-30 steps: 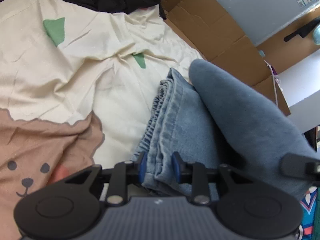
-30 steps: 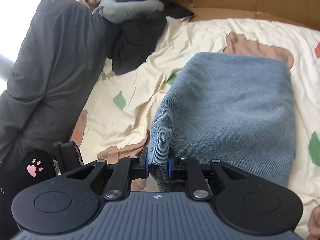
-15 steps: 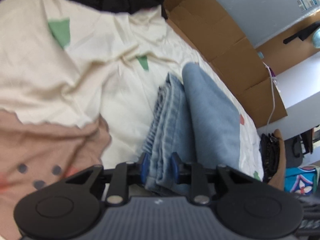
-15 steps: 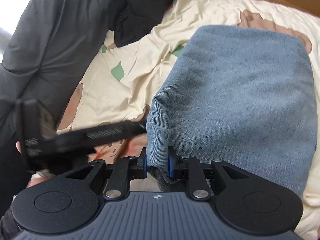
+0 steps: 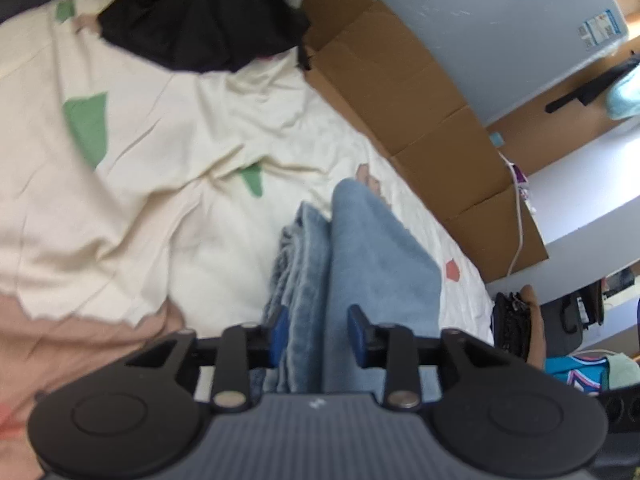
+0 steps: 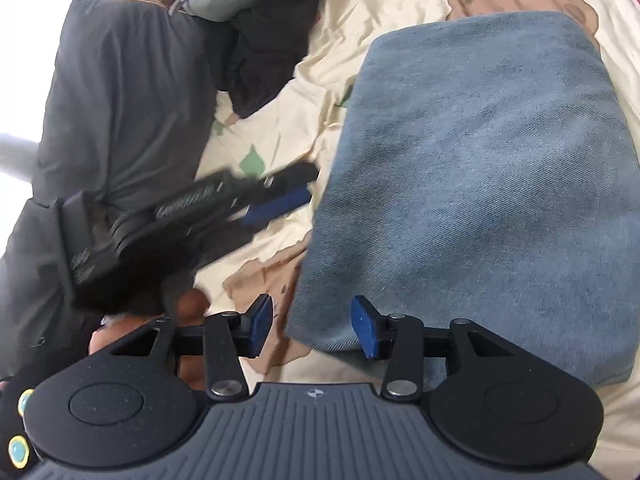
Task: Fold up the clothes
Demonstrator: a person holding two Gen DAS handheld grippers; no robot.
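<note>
Denim, folded into a thick blue bundle, lies on the bed sheet [image 6: 380, 40] directly ahead of both tools. The right tool [image 6: 313, 330] has just been opening; its blue pads now stand apart, clear of the cloth, with the near left corner of the folded jeans [image 6: 472, 184] lying between and just beyond them, no longer pinched. The left tool [image 5: 318, 334] has also just been widening; its jaws straddle the stacked layered edge of the jeans [image 5: 360, 264], the left pad close against the folds and the right pad beside the smooth top face, though whether either pad presses cannot be told. In the right wrist view the left tool [image 6: 276, 196] shows blurred, beside the bundle's left edge, with a hand [image 6: 188, 312] below it. From the left tool, the bundle's long axis runs straight away, its far end rounded. Farther off, cream bedding with green and tan prints spreads out; a black garment [image 5: 200, 20] lies at the far end, and flattened cardboard [image 5: 400, 92] lines the bed's right side.
</note>
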